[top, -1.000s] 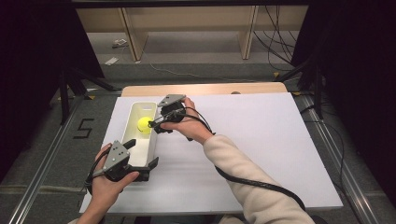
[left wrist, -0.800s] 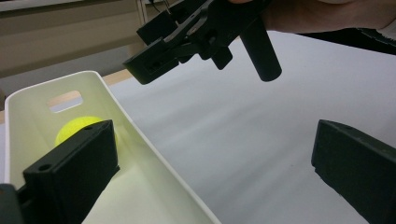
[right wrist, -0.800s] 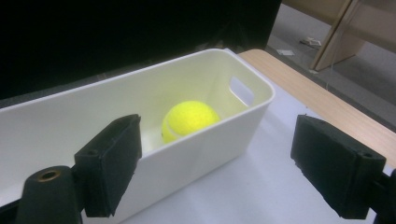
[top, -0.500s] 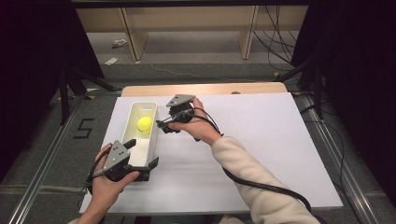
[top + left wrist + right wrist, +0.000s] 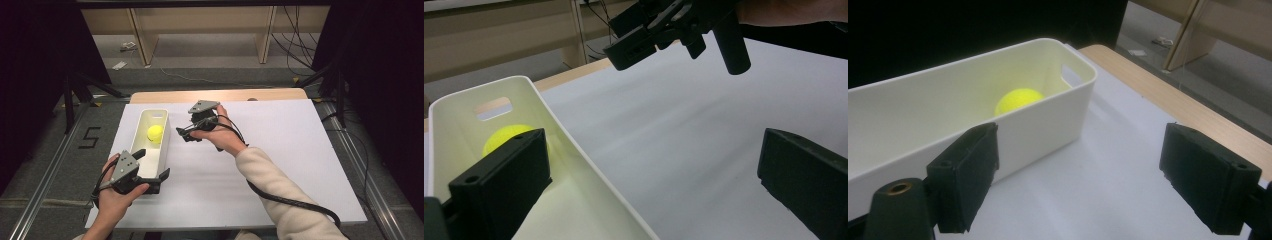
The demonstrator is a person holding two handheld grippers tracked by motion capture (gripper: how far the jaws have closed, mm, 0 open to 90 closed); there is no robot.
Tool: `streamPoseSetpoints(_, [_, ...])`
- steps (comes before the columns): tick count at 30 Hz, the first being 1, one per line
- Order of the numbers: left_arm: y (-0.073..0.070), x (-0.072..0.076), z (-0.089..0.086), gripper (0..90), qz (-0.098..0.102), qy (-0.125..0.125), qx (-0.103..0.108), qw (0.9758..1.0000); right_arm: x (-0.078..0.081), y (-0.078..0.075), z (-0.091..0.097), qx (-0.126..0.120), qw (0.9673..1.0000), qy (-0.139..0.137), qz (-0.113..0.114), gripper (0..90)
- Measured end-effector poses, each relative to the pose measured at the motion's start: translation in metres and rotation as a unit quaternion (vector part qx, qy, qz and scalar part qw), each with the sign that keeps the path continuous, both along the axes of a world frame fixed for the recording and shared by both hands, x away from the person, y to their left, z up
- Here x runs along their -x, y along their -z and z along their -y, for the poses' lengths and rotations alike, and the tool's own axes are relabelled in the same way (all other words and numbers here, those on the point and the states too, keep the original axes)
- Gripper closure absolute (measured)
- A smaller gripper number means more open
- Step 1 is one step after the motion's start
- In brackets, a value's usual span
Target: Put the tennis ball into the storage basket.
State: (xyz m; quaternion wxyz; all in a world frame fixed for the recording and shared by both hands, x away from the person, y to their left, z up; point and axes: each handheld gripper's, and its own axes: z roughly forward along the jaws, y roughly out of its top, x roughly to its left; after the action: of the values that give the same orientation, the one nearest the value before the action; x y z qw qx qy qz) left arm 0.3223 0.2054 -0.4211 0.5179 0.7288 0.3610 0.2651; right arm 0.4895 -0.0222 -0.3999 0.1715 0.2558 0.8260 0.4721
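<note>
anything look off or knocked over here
Nothing stands out. The white bin sits upright on the white table cover with the yellow ball inside it. The left gripper straddles the bin's near wall; the right gripper is open beside it, holding nothing.

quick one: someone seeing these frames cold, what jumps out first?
The bright yellow ball, lying toward the far end inside the long white bin at the left of the white table top. Next, the left gripper at the bin's near end, one jaw inside it and one outside. The right gripper hangs just right of the bin, jaws open and empty.
</note>
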Motion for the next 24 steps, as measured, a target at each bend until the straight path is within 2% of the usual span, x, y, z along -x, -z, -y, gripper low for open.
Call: streamPoseSetpoints(24, [0.000, 0.000, 0.001, 0.0, 0.000, -0.002, 0.001, 1.0000, 0.003, -0.002, 0.058, -0.011, 0.9990, 0.043, 0.000, 16.5])
